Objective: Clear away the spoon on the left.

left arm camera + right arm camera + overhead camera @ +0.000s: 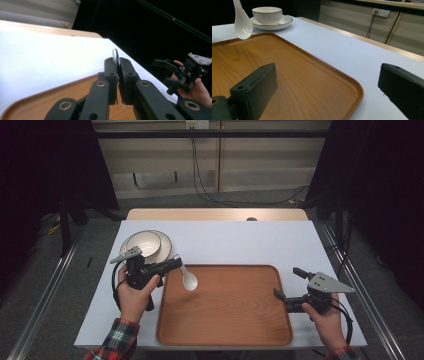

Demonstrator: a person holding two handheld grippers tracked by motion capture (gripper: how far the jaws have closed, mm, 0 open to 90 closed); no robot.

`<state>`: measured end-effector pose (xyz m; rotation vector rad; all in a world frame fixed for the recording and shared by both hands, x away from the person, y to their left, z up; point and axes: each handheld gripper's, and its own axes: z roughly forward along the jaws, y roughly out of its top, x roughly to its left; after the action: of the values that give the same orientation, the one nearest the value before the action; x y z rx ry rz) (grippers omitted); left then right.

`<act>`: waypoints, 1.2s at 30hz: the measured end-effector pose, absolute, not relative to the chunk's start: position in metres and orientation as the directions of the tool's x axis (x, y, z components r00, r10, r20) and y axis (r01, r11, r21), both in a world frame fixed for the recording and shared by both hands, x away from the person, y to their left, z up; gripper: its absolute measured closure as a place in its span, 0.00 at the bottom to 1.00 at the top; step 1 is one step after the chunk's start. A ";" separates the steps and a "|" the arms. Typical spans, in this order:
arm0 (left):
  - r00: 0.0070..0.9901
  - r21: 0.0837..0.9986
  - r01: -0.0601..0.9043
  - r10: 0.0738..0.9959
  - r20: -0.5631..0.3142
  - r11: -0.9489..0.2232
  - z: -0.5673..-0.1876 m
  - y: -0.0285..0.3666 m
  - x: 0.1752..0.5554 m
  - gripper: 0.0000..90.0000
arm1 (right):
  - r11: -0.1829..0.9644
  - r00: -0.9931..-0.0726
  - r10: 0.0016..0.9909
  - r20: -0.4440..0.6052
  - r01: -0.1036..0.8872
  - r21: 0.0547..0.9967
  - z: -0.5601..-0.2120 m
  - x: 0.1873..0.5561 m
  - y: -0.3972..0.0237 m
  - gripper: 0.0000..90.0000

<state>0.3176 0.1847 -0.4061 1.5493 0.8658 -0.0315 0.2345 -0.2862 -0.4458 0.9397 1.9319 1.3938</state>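
The white ceramic spoon (pixel 188 279) is glossy, with a deep oval scoop — it hangs scoop-down over the far left corner of the wooden tray (pixel 225 330), not touching it. The tray lies on a white table (pixel 240 240); beyond its far left corner a black-rimmed white bowl (pixel 143 243) sits on a matching plate (pixel 165 247). Grey floor and dark curtains surround the table. My left gripper (pixel 176 263) is clamped tight on the spoon's handle. My right gripper (pixel 287 282), at the tray's right edge, gapes wide — holding nothing.
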 end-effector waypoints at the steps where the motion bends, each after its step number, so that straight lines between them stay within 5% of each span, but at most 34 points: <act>1: 0.712 0.842 0.535 0.497 -0.496 0.074 -0.407 0.184 0.317 0.95 | 0.209 -0.588 0.808 -0.048 0.210 0.955 -0.446 0.234 -0.286 0.02; 36: 0.710 0.795 0.607 0.464 -0.530 -0.020 -0.431 0.169 0.308 0.95 | 0.209 -0.593 0.804 -0.050 0.204 0.956 -0.445 0.234 -0.285 0.02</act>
<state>0.3079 0.1687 -0.4309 1.6560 0.8755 -0.1403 0.2342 -0.2854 -0.4451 0.9310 1.9315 1.3988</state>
